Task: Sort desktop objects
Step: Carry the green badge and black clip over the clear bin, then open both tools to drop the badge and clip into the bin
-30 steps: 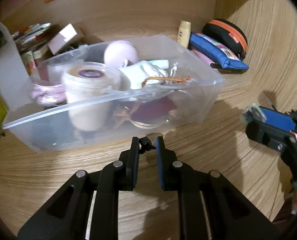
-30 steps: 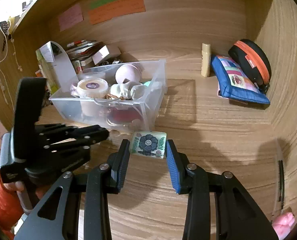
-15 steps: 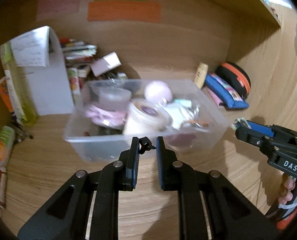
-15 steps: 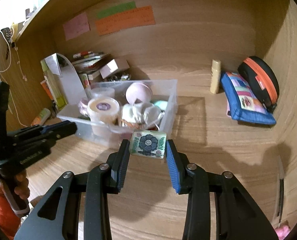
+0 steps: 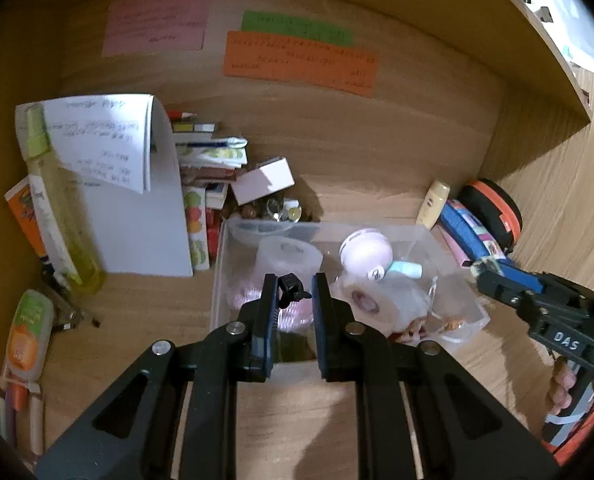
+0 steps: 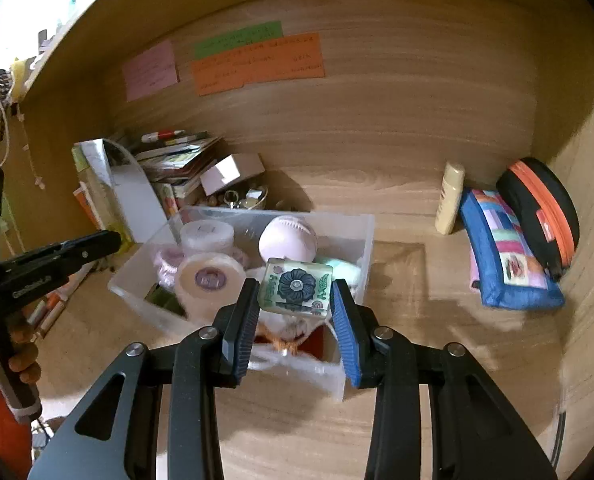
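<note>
Over the desk [image 6: 437, 320]: both grippers hang above a clear plastic bin [image 6: 359, 240].
Right gripper [image 6: 295, 300]: jaws partly closed, pressing on both sides of a small tile with a dark flower print [image 6: 295, 286]; the tile is held in the air over the near part of the bin.
Left gripper [image 5: 293, 300]: jaws as closed as they go, pinching a small black clip [image 5: 291, 290] at the tips, over the bin's near left side.
Bin contents: two white tape rolls [image 6: 211, 276], a pale pink ball [image 6: 289, 238], pink and mint items, a red piece at the bottom.
Behind the bin: a stack of books [image 5: 209, 152], a small white box [image 5: 263, 180], a curled sheet of paper [image 5: 109, 144].
Right of the bin: a cream tube [image 6: 449, 196], a blue pouch [image 6: 505, 248], a black case with an orange zip [image 6: 541, 216], all well apart from the bin.
Back wall: pink, green and orange notes [image 6: 257, 64].
</note>
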### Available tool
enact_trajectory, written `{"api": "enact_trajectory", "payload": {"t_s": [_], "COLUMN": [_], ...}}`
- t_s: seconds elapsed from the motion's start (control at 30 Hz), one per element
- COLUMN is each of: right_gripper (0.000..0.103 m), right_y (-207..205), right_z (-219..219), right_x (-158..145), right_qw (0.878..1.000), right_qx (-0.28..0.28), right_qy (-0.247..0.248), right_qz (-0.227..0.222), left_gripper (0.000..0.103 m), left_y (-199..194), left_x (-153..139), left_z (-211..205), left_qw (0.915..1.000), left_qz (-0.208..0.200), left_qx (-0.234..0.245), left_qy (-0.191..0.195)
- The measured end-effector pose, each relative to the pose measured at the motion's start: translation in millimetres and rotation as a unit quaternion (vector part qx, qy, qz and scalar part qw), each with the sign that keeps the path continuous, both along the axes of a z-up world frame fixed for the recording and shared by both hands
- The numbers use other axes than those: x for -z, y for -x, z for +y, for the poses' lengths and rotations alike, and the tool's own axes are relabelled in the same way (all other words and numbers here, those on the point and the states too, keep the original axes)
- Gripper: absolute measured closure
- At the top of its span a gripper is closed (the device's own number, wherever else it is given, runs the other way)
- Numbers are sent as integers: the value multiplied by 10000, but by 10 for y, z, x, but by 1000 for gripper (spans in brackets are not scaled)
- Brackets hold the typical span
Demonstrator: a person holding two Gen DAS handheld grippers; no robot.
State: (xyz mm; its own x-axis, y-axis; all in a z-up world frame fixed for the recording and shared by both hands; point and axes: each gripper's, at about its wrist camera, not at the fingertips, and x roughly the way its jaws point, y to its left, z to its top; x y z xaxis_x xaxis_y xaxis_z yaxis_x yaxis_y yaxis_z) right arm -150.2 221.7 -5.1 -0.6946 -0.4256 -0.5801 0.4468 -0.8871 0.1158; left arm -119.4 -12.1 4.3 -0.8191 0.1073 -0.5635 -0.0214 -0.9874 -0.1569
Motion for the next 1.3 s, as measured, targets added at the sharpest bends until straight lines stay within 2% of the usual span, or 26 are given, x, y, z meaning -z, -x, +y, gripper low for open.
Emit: {"api": "enact_trajectory", "payload": {"t_s": [0.2, 0.37, 0.53, 0.63, 1.0, 1.07, 1.1, 1.17, 1.3], "right_gripper": [70, 70, 70, 70, 69, 66, 63, 51, 41], "right_y": [218, 391, 587, 658, 635, 623, 616, 591, 517], "right_z": [-150, -307, -398, -412, -484, -492, -493, -493, -480], "right_x": [25, 100, 256, 369, 406, 395, 388, 362, 269], "right_qw": [9999, 9997, 9990, 9985, 9980, 9980, 9980, 9977, 9974], "right_qx": [-22, 60, 113, 109, 128, 112, 133, 191, 275], "right_qy": [-54, -201, -288, -329, -589, -588, -594, -637, -658], "right_qz": [-109, -145, -323, -428, -212, -203, -177, -97, 91], "left_gripper": [88, 88, 88, 88, 88, 86, 83, 77, 63], "left_y": [200, 392, 562, 596, 645, 633, 625, 593, 535], "left_x": [23, 151, 326, 386, 471, 458, 448, 417, 338], "left_z": [27, 50, 34, 52, 114, 106, 101, 90, 97], "left_qw": [9998, 9994, 9987, 9987, 9983, 9984, 9984, 9988, 9991], "left_qz": [-54, -265, -479, -491, -514, -498, -483, -417, -305], "left_qx": [171, 200, 112, 97, 272, 276, 276, 271, 275], "left_qy": [-113, -103, -99, 33, 71, 64, 59, 44, 78]}}
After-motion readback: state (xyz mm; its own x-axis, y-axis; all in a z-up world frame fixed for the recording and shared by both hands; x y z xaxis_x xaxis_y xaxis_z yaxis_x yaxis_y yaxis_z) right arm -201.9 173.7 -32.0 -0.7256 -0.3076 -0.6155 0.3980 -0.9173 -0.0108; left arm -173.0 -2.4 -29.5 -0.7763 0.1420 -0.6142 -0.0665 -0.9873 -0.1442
